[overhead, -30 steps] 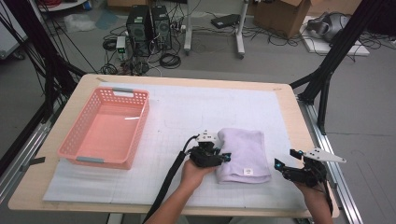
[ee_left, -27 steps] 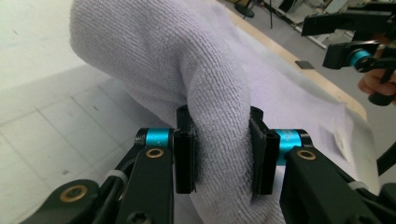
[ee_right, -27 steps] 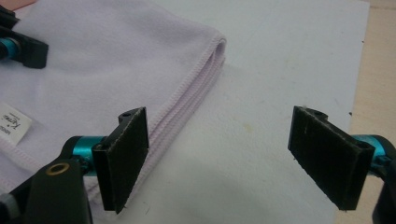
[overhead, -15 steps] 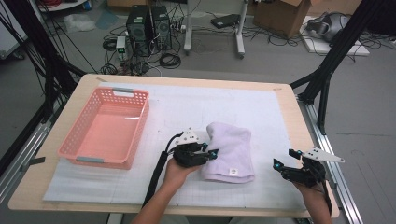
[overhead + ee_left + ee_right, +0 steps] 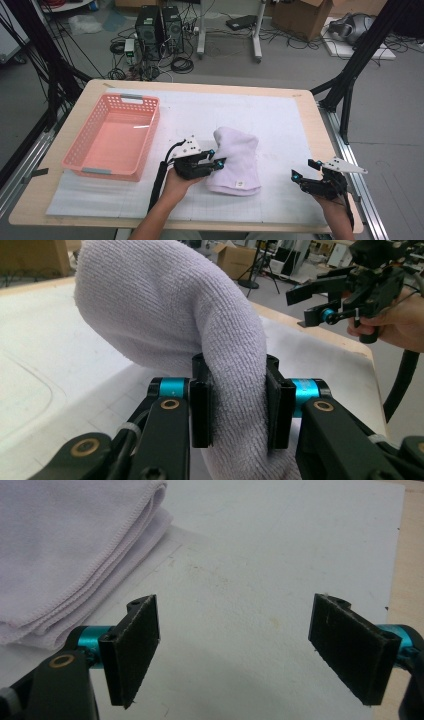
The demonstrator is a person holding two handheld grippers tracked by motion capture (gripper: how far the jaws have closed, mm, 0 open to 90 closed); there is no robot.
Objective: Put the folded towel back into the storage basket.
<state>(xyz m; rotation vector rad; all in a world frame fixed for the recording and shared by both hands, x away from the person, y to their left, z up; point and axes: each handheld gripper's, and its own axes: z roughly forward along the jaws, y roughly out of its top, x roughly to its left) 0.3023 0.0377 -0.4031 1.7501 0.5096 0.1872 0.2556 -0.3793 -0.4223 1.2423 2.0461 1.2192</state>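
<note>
Lifting folded lilac terry towel (image 5: 235, 160) off bench, left gripper (image 5: 214, 163) jaws clamped on it, right gripper (image 5: 302, 170) jaws open; next likely into pink plastic basket (image 5: 114, 137).

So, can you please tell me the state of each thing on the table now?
Towel: folded, one edge lifted off the mat.
Left gripper: shut on the towel, jaws have just been closing.
Right gripper: open, nothing between its jaws.
Basket: upright, empty.

Grey floor (image 5: 400, 125) with tangled cables (image 5: 180, 62), computer towers (image 5: 160, 27), cardboard boxes (image 5: 302, 15).
</note>
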